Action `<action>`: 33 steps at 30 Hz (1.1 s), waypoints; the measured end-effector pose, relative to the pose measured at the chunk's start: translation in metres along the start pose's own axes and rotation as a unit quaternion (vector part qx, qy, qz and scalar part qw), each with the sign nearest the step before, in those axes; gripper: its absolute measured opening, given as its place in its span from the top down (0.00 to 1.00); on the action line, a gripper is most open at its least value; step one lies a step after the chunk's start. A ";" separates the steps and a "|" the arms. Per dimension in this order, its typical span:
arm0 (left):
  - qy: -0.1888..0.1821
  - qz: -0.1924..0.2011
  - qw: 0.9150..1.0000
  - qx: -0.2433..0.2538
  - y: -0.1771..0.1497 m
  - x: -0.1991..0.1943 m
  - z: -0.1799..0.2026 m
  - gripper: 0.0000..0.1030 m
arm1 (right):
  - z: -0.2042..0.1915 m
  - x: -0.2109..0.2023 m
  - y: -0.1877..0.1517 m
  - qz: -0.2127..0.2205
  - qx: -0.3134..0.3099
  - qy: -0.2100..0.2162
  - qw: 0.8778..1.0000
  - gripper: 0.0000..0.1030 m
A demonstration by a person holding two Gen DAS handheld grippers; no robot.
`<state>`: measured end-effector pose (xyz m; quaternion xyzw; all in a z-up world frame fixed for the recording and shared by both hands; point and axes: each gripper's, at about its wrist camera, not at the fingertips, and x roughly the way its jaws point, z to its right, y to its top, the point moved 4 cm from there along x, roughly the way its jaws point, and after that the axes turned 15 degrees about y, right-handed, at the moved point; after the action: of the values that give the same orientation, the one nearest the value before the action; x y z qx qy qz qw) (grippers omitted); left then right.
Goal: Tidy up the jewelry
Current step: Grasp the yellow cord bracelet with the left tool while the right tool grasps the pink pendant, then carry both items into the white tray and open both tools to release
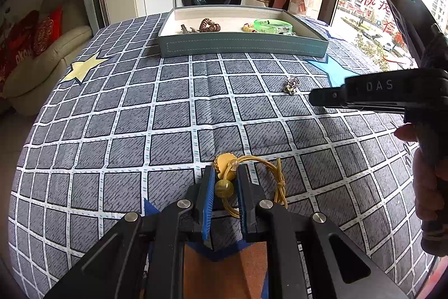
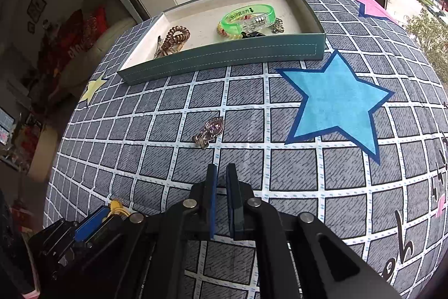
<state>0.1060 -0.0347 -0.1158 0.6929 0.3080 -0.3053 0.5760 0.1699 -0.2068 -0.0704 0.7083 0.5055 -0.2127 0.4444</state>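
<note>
My left gripper sits low over the counter, which is covered in a grey checked cloth, and its jaws are clamped on a yellow hair tie: the round bead is pinched between the blue pads, the scalloped charm pokes out just ahead of the tips, and the golden elastic loop spills out to the right side onto the cloth.

My right gripper hangs above the cloth with its jaws nearly together, a narrow gap between the pads and nothing in it. Just ahead of its tips lies a small silver-toned brooch, flat on the cloth and apart from the gripper. From the left wrist view the same piece rests near the nose of the right tool.

At the far edge of the counter stands a shallow teal tray with a pale lining. At its left end are a brown spiral hair tie and, touching it, a metal hair clip. Toward the right end a translucent green bangle lies flat, with a small multicoloured hair tie against its left edge, a dark item I cannot identify at the front wall, and a small silvery trinket just right of the bangle.

A blue star is printed on the cloth between the tray and my right gripper.
</note>
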 end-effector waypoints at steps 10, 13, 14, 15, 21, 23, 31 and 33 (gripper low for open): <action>0.000 0.000 1.000 0.001 0.000 -0.001 0.001 0.73 | -0.017 0.032 0.025 0.001 -0.040 -0.068 0.997 0.46; -0.002 0.000 1.000 0.000 0.000 -0.001 0.000 0.73 | -0.027 0.041 0.024 -0.017 -0.103 -0.122 0.987 0.73; -0.002 0.000 1.000 0.000 0.000 -0.001 0.000 0.73 | -0.027 0.040 0.021 -0.020 -0.104 -0.118 0.987 0.74; -0.001 0.000 1.000 0.000 0.000 -0.001 0.000 0.73 | -0.025 0.036 0.019 -0.021 -0.099 -0.114 0.988 0.75; -0.009 -0.003 1.000 -0.005 0.000 0.000 -0.002 0.73 | -0.005 0.005 0.000 -0.002 -0.034 -0.037 0.999 0.75; -0.010 -0.003 1.000 -0.005 0.001 0.000 -0.002 0.73 | 0.002 -0.005 -0.007 0.001 -0.012 -0.024 1.000 0.75; -0.025 -0.014 0.999 -0.024 0.000 -0.002 -0.006 0.73 | 0.017 -0.040 -0.027 0.014 0.028 0.008 0.999 0.75; -0.025 -0.013 0.999 -0.025 0.001 -0.005 -0.007 0.73 | 0.016 -0.045 -0.031 0.017 0.030 0.011 0.999 0.75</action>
<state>0.1040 -0.0280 -0.1108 0.6666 0.3095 -0.3224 0.5966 0.1266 -0.2414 -0.0581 0.7323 0.4916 -0.2121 0.4208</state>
